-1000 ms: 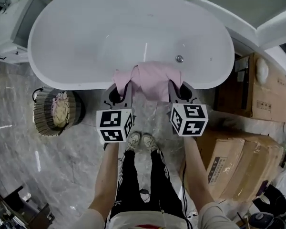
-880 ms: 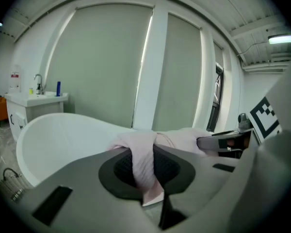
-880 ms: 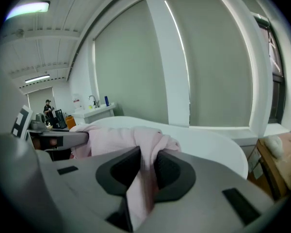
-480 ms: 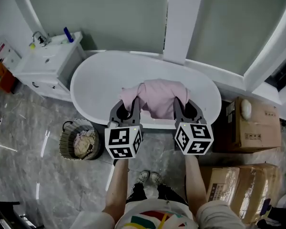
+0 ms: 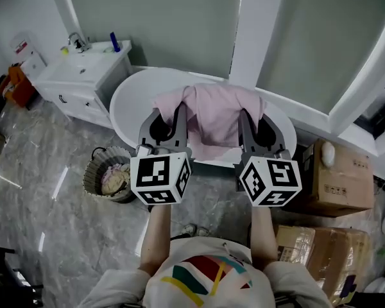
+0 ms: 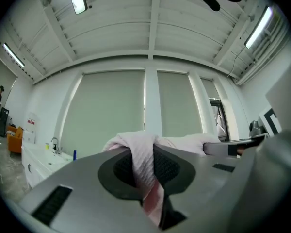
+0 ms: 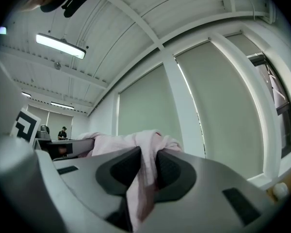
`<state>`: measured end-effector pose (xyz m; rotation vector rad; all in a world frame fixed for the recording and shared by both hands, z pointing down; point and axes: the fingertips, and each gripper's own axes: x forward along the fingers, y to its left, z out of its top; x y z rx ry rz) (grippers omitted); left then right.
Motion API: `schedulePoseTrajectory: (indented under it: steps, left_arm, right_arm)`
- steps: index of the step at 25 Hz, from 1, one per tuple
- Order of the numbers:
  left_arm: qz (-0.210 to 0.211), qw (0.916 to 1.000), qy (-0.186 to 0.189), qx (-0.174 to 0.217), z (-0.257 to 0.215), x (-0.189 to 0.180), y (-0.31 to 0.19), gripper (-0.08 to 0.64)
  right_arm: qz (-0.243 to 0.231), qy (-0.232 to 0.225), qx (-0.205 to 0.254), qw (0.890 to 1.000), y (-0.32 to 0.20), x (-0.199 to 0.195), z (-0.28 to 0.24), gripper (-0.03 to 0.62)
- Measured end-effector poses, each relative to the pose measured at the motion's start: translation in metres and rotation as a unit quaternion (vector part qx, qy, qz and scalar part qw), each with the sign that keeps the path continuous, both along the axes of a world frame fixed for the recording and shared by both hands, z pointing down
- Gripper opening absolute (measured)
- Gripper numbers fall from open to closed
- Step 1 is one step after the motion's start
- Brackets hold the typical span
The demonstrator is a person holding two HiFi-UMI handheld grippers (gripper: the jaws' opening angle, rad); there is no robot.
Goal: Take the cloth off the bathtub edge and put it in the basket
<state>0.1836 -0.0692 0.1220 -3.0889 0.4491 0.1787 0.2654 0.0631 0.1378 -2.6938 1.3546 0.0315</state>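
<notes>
Stage one complete: the pink cloth point(image 5: 217, 117) is off the bathtub point(image 5: 129, 100) and hangs in the air, stretched between the left tongs point(image 5: 179, 113) and right tongs point(image 5: 245, 117), each clamped on its upper edge. Transfer to the basket point(image 5: 90, 179), on the floor at the person's left, remains. Both arms reach forward, parallel, with the tongs roughly level.

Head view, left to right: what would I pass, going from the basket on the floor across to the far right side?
Wicker basket → left gripper → right gripper → cardboard box. The pink cloth spans both grippers, so it has no single place.
</notes>
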Motion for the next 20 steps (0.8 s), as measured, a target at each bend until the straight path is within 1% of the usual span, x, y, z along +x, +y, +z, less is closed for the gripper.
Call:
schedulePoseTrajectory:
  steps: [4,7,10,14,16,20]
  left_arm:
    - [-0.015,0.9997,0.009,0.015,-0.001,-0.014,0.019,0.063]
    - [-0.032,0.9992,0.017,0.019,0.007,-0.023,0.037,0.063]
    - [-0.051,0.9982,0.024,0.018,0.012,-0.032,0.042,0.063]
    - [-0.086,0.9954,0.036,0.02,0.01,-0.052,0.036,0.063]
    - [-0.107,0.9932,0.035,0.027,0.008,-0.065,0.031,0.063]
    - [-0.164,0.9853,0.029,0.038,0.006,-0.097,0.02,0.063]
  right_arm:
    - [-0.012,0.008,0.012,1.0,0.017,-0.013,0.002,0.086]
    - [-0.027,0.019,0.021,0.999,0.031,-0.016,0.01,0.086]
    - [-0.046,0.028,0.029,0.998,0.033,-0.02,0.012,0.086]
    - [-0.087,0.048,0.043,0.994,0.021,-0.03,0.005,0.086]
    - [-0.113,0.049,0.054,0.991,0.01,-0.035,0.002,0.086]
    - [-0.169,0.044,0.062,0.983,-0.016,-0.055,-0.001,0.086]
